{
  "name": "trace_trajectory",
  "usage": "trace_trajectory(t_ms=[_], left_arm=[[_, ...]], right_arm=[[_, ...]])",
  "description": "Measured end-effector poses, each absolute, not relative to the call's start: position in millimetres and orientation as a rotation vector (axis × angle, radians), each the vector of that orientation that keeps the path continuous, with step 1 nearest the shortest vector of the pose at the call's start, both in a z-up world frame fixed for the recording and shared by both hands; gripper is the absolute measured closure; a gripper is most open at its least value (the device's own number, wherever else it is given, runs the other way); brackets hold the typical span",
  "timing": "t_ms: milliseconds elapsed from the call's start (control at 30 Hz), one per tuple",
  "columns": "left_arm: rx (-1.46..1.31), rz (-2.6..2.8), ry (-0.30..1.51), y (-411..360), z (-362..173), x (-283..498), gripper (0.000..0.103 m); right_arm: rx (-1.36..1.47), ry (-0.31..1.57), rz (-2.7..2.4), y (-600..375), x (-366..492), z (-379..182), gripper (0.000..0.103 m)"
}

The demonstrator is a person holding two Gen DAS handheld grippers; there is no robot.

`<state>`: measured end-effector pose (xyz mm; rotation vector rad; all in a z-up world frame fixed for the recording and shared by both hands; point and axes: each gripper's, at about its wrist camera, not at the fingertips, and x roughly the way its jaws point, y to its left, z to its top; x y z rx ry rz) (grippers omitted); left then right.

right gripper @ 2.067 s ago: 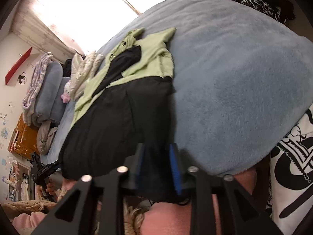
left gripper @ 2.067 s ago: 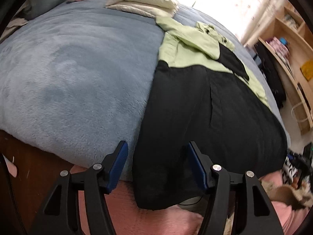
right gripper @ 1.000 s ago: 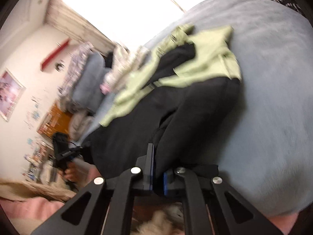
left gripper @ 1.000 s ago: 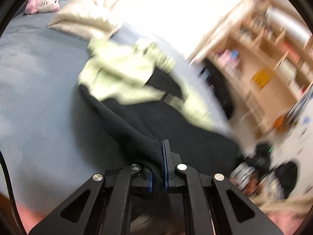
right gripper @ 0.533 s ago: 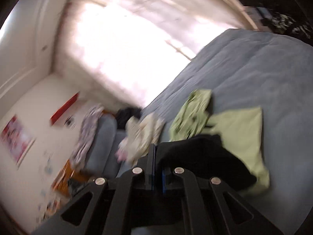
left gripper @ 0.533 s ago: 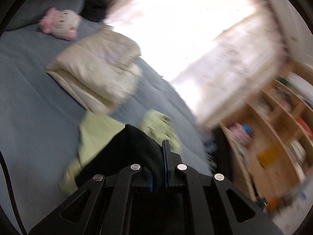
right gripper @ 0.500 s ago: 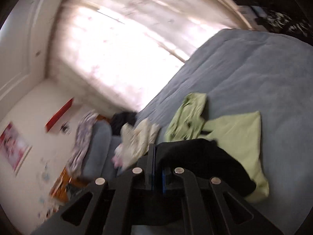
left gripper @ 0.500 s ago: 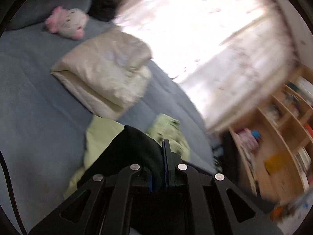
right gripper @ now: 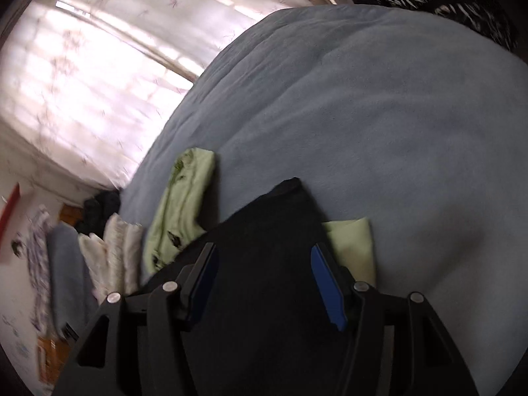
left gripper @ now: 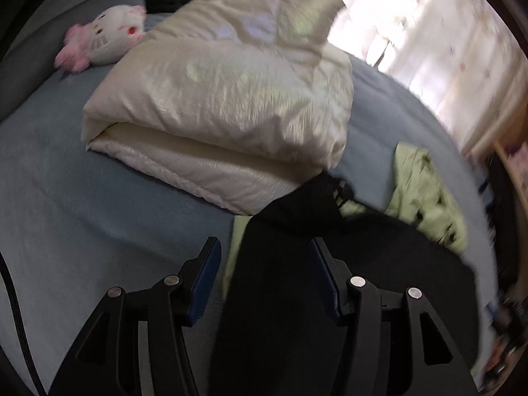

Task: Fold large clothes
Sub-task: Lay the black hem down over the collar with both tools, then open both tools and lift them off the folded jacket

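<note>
Two grippers: both hang over a blue-grey bed (right gripper: 379,105) with a half-folded garment under them.
Left gripper (left gripper: 264,265): fingers spread wide, gripping nothing; black cloth lies below the gap between the blue pads.
Right gripper (right gripper: 262,272): likewise spread wide and empty, poised above the same dark panel.
Garment (left gripper: 297,297): a large black-and-pale-green top lying on the bed, the black body laid up over the green upper part. A green sliver shows at the left edge in the left view, and a green corner (right gripper: 351,244) pokes out at the right edge in the right view.
Hood or sleeve (left gripper: 425,194): a rumpled green bunch spills out beyond the black panel toward the window side; which part of the garment it is cannot be told.
Neighbours: a folded cream quilt (left gripper: 224,105) sits just beyond the black edge, seeming to touch it, and a pink-and-white plush toy (left gripper: 102,38) lies farther back.
Stage, as judged: the first lengthwise fold looks laid; the loose green bunch is not yet tucked.
Handling, as judged: soft, limp knit of moderate weight that will sag and drag on the fleecy cover, so it likely needs lifting, not sliding.
Where to take hold, as judged: pinch through both layers at the two corners of an edge, one corner per gripper, for the next fold.
Risk, as judged: a one-layer pinch would peel the fold open.
</note>
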<state>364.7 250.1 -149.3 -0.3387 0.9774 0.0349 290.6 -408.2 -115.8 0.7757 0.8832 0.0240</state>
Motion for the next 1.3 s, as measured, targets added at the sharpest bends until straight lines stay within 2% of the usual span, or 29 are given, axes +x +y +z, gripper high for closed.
trace_trajectory(t_ms=[200, 400, 433, 467, 500, 533, 567, 600, 733, 867, 1033, 1133, 1167, 1233, 1300], left_arm=[[-0.164, 0.014, 1.049, 234, -181, 397, 0.048], [-0.161, 0.004, 1.069, 223, -197, 426, 0.048], [-0.160, 0.006, 1.066, 220, -197, 429, 0.048], [-0.156, 0.011, 1.061, 218, -197, 432, 0.053], [-0.153, 0.009, 1.052, 215, -197, 432, 0.058], [-0.144, 0.011, 1.036, 212, -195, 431, 0.071], [-0.135, 0.015, 1.019, 209, -192, 429, 0.086], [-0.134, 0.005, 1.001, 207, -189, 426, 0.091], [-0.198, -0.076, 0.957, 208, -163, 414, 0.094], [-0.203, -0.040, 1.017, 199, -159, 427, 0.094], [-0.258, 0.084, 1.119, 203, -198, 446, 0.091], [-0.283, 0.103, 1.099, 207, -201, 443, 0.081], [-0.271, 0.118, 1.093, 208, -198, 439, 0.069], [-0.234, 0.130, 1.085, 212, -190, 431, 0.058], [-0.192, 0.125, 1.069, 214, -179, 420, 0.057]], right_arm=[[0.597, 0.995, 0.042, -400, 320, -142, 0.045], [0.573, 1.014, 0.064, -389, 347, -163, 0.044], [0.569, 1.007, 0.067, -386, 348, -163, 0.047], [0.563, 1.000, 0.074, -383, 350, -163, 0.053], [0.538, 0.997, 0.082, -378, 351, -164, 0.074], [0.506, 1.005, 0.069, -372, 353, -164, 0.089], [0.461, 1.012, 0.048, -366, 351, -164, 0.092], [0.450, 1.006, 0.043, -363, 350, -162, 0.096], [0.460, 0.928, -0.011, -368, 319, -136, 0.099], [0.425, 0.867, -0.085, -373, 294, -110, 0.101], [0.327, 0.898, -0.131, -364, 326, -125, 0.100], [0.300, 0.981, -0.136, -359, 350, -150, 0.093], [0.302, 0.995, -0.147, -359, 352, -153, 0.093], [0.315, 0.993, -0.159, -360, 350, -147, 0.090], [0.341, 0.965, -0.136, -361, 340, -134, 0.080]])
